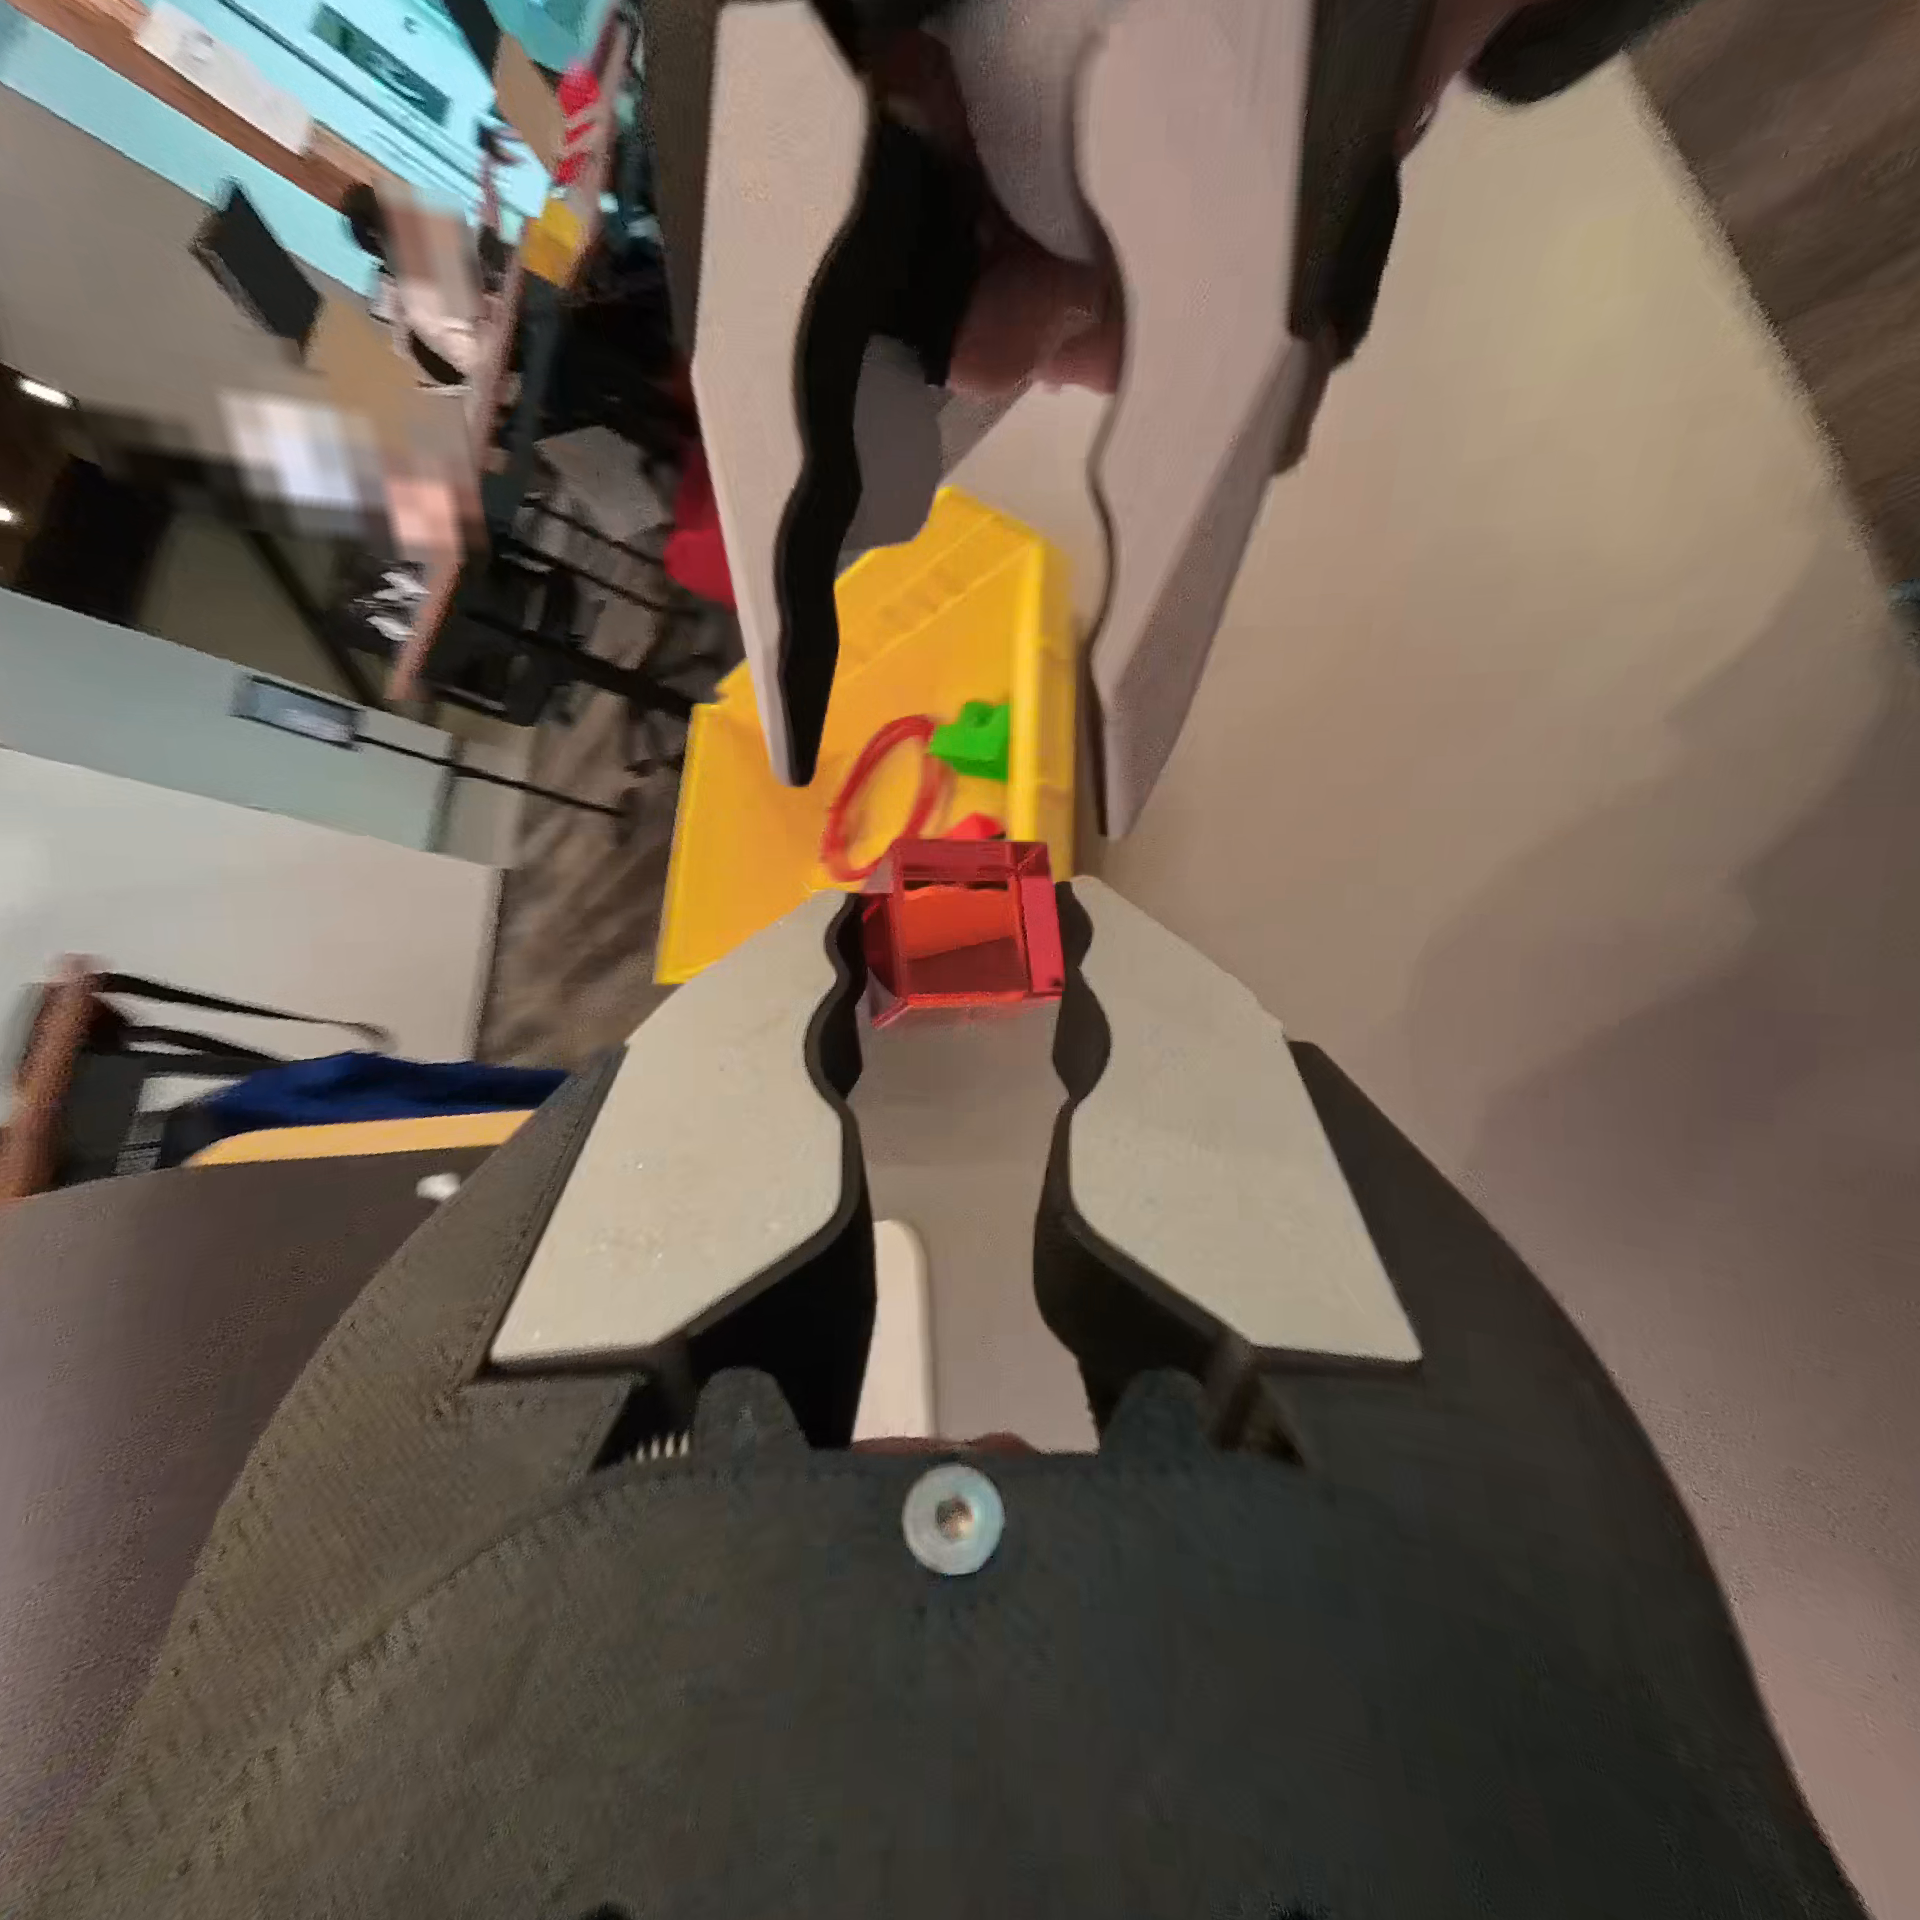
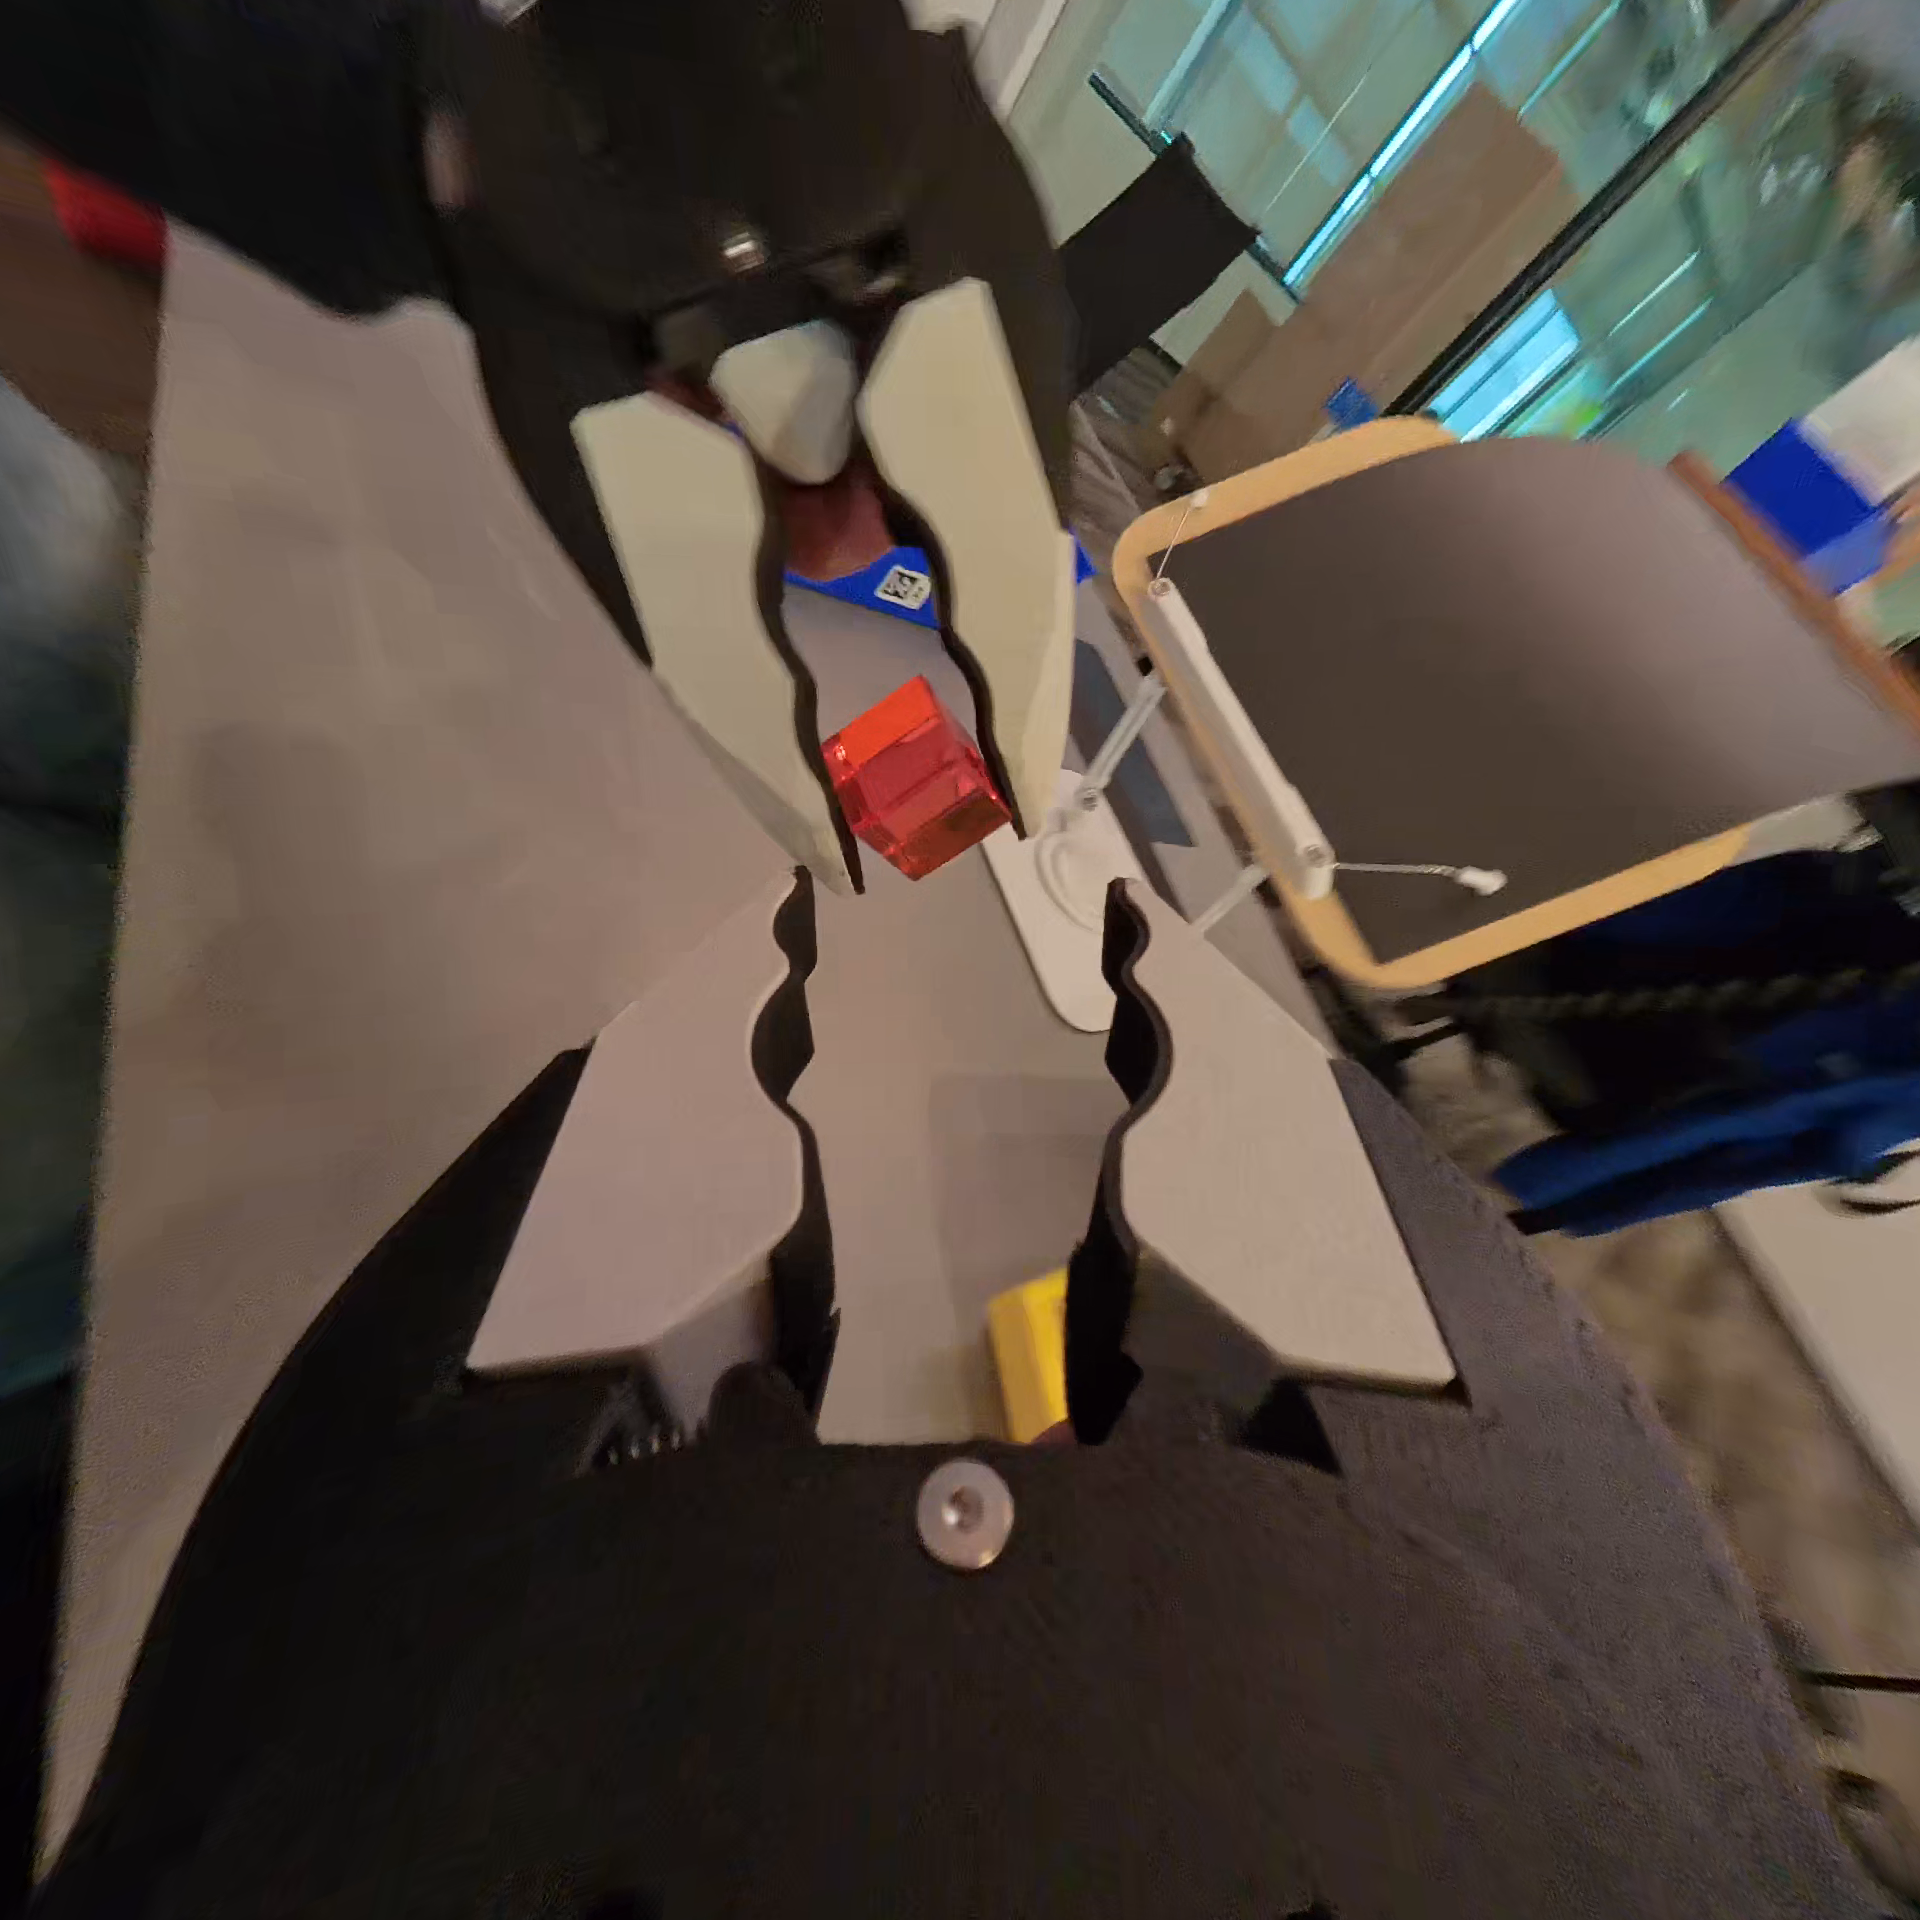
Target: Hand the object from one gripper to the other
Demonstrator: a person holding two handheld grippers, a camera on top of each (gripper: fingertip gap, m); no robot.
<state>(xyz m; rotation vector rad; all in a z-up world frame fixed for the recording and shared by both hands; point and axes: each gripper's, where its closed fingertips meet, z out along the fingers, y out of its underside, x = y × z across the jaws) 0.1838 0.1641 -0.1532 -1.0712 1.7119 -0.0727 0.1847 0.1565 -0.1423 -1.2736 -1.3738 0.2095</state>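
Gripping the translucent red cube [image 1: 961, 940] right at its fingertips, the left gripper [image 1: 961, 935] has its jaws closed on two opposite faces, so the block sticks out past the tips with most of its body exposed ahead. The right gripper [image 1: 951, 800] faces it tip to tip, jaws spread wide and empty; in its own view the right gripper [image 2: 961, 894] sits just short of the cube [image 2: 914, 779], which lies straight ahead and slightly beyond its fingertips, roughly centred in the gap. The cube has no real long axis, but it sits slightly rotated in the hold, one corner turned toward the receiver. My judgement is that the move hinges on advancing the open jaws around the free faces without knocking the left fingers, since the two sets of tips are nearly touching. How much of the cube is buried between the left pads is hard to make out, and motion blur softens the edges. Beyond the left tips, a yellow bin [image 1: 748, 831] holds a red ring [image 1: 878, 795] and a green piece [image 1: 971, 738]; its far end is cut off by the right fingers.
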